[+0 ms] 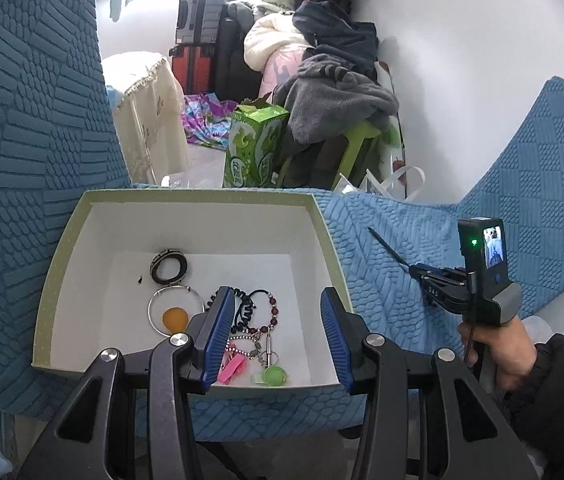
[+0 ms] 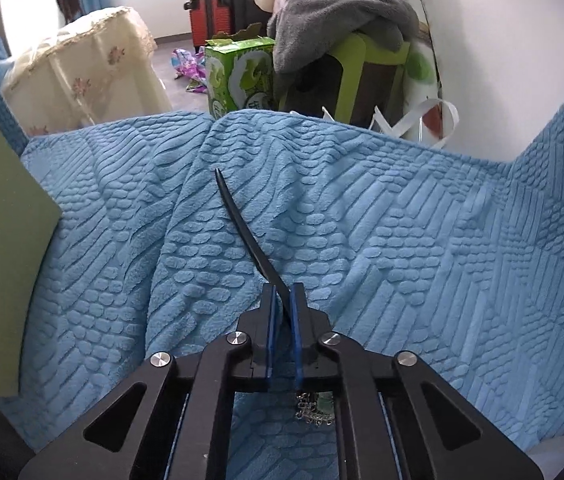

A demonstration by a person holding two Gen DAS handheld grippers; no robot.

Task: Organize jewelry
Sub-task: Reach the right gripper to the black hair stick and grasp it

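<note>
Left wrist view: the box [image 1: 334, 236] sits on the blue blanket [image 1: 402, 240] and already holds several pieces: a dark bracelet [image 1: 169, 267], a silver bangle [image 1: 176, 312], a beaded bracelet [image 1: 272, 312] and small charms. The left claw [image 1: 278, 334] hangs released above them, gripping nothing. The person's right hand [image 1: 498, 344] works beside the box.

Right wrist view: the right claw [image 2: 284, 300] is clenched on a thin black strap [image 2: 242, 228] lying across the blanket. A silver chain [image 2: 310, 410] sits just beneath it. By my judgement, most is sorted; the strap and chain remain.
</note>
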